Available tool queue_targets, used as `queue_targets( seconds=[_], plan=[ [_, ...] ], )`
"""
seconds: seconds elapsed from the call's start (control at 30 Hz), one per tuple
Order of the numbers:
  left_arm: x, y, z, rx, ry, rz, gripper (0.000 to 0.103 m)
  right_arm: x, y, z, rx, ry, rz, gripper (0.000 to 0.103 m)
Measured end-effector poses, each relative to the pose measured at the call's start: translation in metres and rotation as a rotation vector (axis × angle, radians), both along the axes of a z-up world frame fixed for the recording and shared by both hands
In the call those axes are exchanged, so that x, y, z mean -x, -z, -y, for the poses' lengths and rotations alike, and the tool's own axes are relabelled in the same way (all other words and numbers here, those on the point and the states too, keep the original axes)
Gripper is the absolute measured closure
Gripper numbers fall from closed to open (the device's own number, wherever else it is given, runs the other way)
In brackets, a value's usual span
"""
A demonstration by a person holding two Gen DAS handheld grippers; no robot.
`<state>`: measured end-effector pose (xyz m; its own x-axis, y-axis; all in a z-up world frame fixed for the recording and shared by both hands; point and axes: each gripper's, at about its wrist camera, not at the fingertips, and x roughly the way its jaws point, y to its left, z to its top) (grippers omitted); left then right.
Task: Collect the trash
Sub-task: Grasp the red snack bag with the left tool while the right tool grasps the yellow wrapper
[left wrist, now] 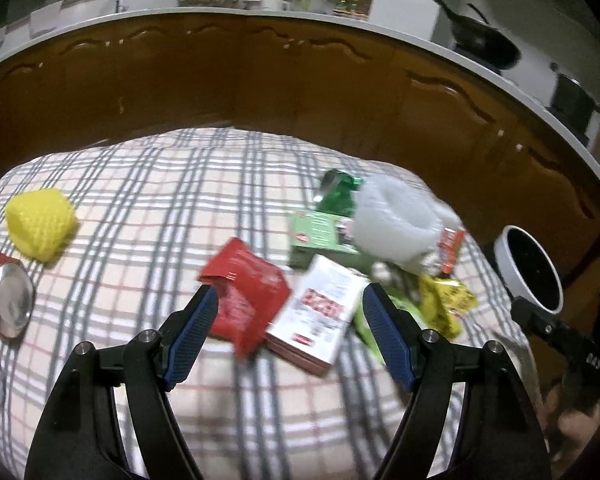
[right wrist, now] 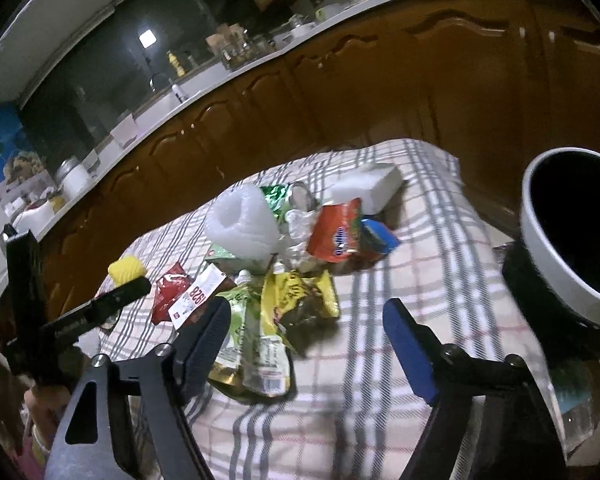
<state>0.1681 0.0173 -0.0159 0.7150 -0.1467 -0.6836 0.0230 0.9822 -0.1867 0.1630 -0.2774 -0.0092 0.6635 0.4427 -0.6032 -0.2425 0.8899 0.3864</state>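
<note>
My left gripper [left wrist: 290,312] has its fingers spread wide and empty, with the red wrapper [left wrist: 246,294] and white carton [left wrist: 320,316] between them. My right gripper [right wrist: 306,334] gapes empty too, just short of the yellow wrapper [right wrist: 300,300]; the bin [right wrist: 576,236] sits right of it. Closing left may pinch both at once, or the checked cloth [left wrist: 160,184].

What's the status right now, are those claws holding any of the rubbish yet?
Left gripper open, empty, over red wrapper. Right gripper open, empty, near yellow wrapper. Trash on table; bin at right. Nothing blocking.
</note>
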Motion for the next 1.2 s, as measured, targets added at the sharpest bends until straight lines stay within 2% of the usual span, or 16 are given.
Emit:
queue_targets(
  seconds=[0.2,0.33,0.37,0.4,0.43,0.47,0.5,0.57,0.67,0.97,1.2],
  plan=[
    [-0.018,0.021,-0.015,-0.036,-0.037,-0.057,0.027,-0.021,0.012,-0.02,0.018,-0.038,-0.035,0.029],
    [-0.029,0.038,-0.021,-0.005,-0.026,-0.101,0.027,-0.033,0.023,-0.027,0.026,-0.05,-0.061,0.034],
    [-0.03,0.041,-0.021,-0.002,-0.023,-0.106,0.033,-0.035,0.026,-0.028,0.025,-0.053,-0.07,0.038],
    [-0.031,0.044,-0.02,-0.002,-0.02,-0.111,0.044,-0.036,0.028,-0.029,0.027,-0.056,-0.078,0.04],
    [-0.032,0.045,-0.02,-0.004,-0.019,-0.113,0.046,-0.038,0.032,-0.03,0.031,-0.057,-0.086,0.047],
    [-0.031,0.046,-0.02,-0.003,-0.018,-0.106,0.054,-0.04,0.034,-0.031,0.033,-0.057,-0.093,0.059],
    [-0.03,0.046,-0.02,-0.001,-0.013,-0.105,0.065,-0.041,0.035,-0.031,0.026,-0.061,-0.099,0.063],
    [-0.029,0.046,-0.02,-0.003,-0.007,-0.104,0.067,-0.039,0.034,-0.033,0.027,-0.068,-0.084,0.084],
    [-0.024,0.041,-0.018,-0.023,0.002,-0.086,0.073,-0.032,0.027,-0.038,0.049,-0.085,-0.059,0.092],
    [-0.002,-0.003,-0.011,0.002,0.027,0.018,0.076,-0.005,0.006,-0.018,0.011,-0.061,-0.012,0.094],
    [0.009,-0.029,0.023,0.04,0.127,0.07,0.076,0.014,-0.013,0.018,-0.006,0.008,0.028,0.094]
  ],
)
